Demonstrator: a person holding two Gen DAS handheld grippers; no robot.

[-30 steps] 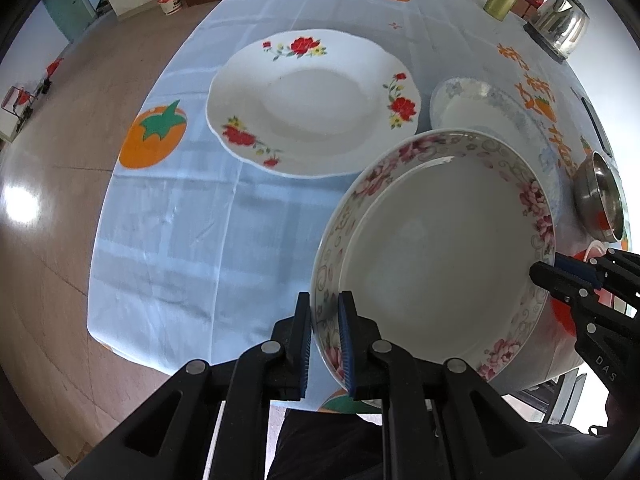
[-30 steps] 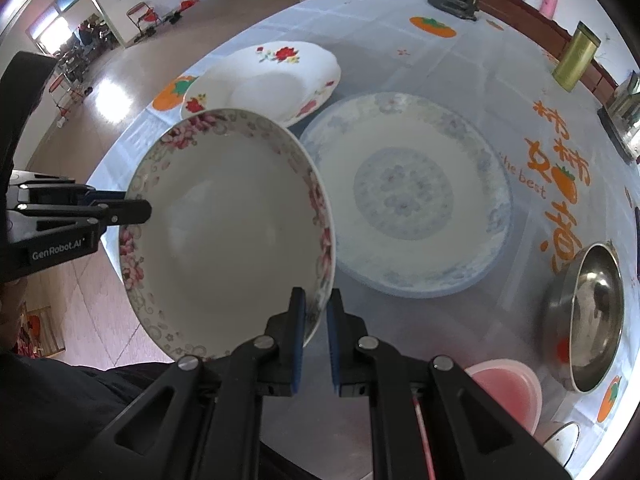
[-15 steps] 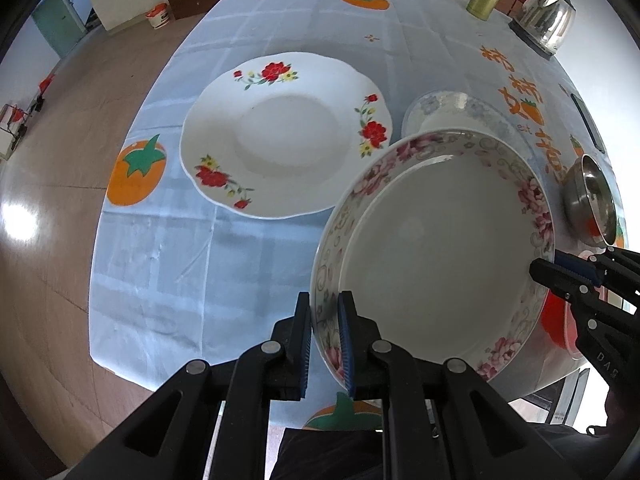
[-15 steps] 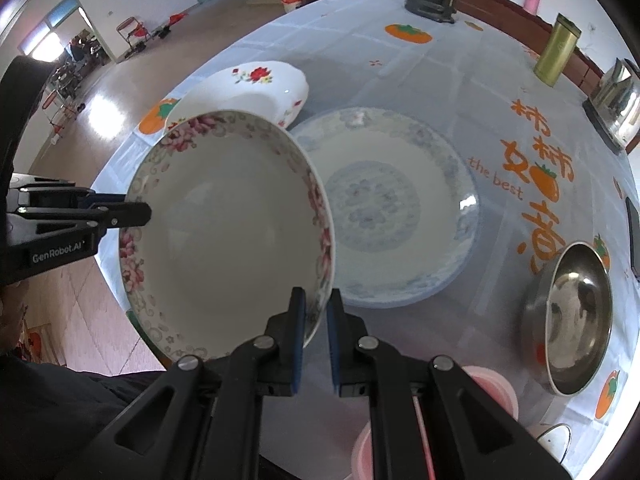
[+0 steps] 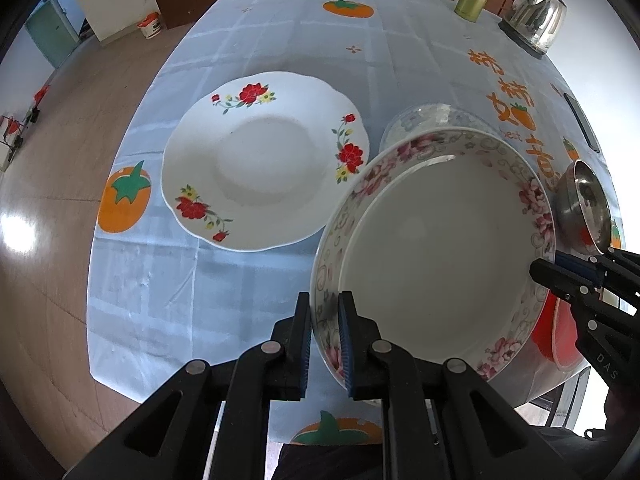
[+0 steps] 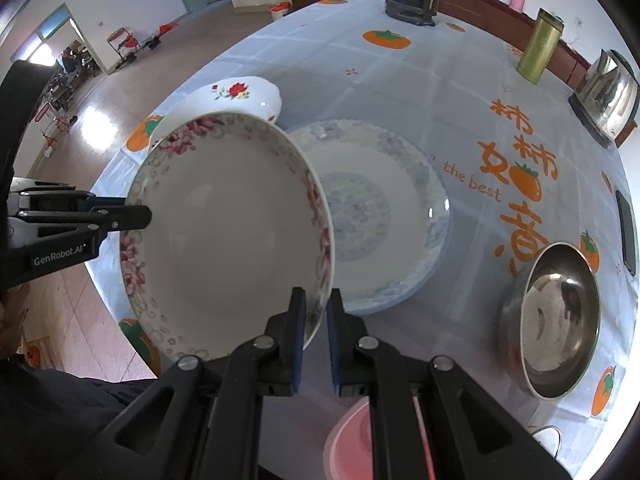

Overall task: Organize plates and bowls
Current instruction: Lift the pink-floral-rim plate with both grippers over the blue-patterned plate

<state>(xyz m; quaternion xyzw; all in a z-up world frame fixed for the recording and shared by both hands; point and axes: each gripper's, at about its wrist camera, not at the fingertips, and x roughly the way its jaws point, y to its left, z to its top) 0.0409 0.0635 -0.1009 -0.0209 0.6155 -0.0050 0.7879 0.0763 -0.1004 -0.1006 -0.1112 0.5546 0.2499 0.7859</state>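
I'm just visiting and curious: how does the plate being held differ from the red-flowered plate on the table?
The held plate has a pink flower band around a round rim; the red-flowered plate has scattered sprigs and a wavy edge. The held plate is tilted in the air, clamped by both grippers; the other lies flat on the tablecloth. Both are white inside and empty.

Glossy glazed ceramic plate [image 5: 440, 256], shiny steel bowl [image 6: 556, 320], smooth cloth tablecloth [image 5: 280, 40].

Pink-floral bowl [image 5: 436, 256] tilted, aloft; red-flowered plate [image 5: 264, 160], blue-patterned plate [image 6: 384, 216] flat.

left tool [image 5: 324, 320] clamps pink-flowered plate [image 5: 436, 264] rim | right tool [image 5: 560, 276] opposite (airborne)
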